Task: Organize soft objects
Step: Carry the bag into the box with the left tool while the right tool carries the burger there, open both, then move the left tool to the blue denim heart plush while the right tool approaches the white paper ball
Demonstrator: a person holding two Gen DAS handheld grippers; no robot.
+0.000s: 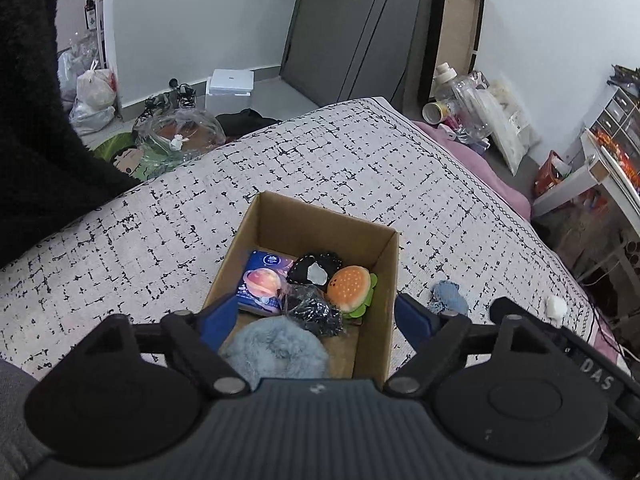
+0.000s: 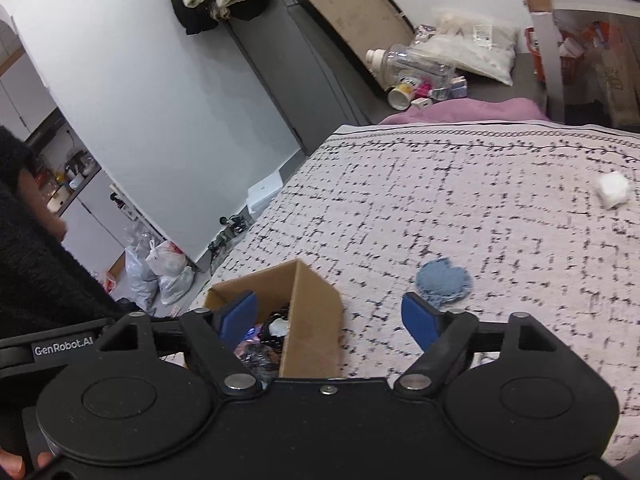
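Hovering over the open brown cardboard box [image 1: 280, 220], the left gripper [image 1: 316, 320] has its blue-padded jaws spread wide apart, nothing between them. The box sits on a white bedspread with a black broken-grid pattern [image 1: 360, 168].

Box contents, left to right:
- dark blue flat packet printed with a pink planet [image 1: 260, 284], against the left wall
- fluffy pale blue-grey pompom-like ball [image 1: 276, 350], nearest the camera, just below the left pad
- crinkly black item in clear wrap [image 1: 316, 314], touching the packet
- black soft item with a white patch [image 1: 314, 270], behind it
- orange plush hamburger with green felt lettuce [image 1: 352, 288], against the right wall

Outside the box, to its right on the bedspread: a small light blue knitted piece [image 1: 450, 296] lying flat, close to the box; further right, well apart, a small white crumpled soft lump [image 1: 557, 307].

The right gripper [image 2: 330, 316] is held above the bedspread, jaws wide apart and empty. Its left pad is over the box's near corner [image 2: 312, 312]; its right pad is just beside the light blue knitted piece [image 2: 444, 280], whether touching cannot be told. White lump [image 2: 611, 189] far right.
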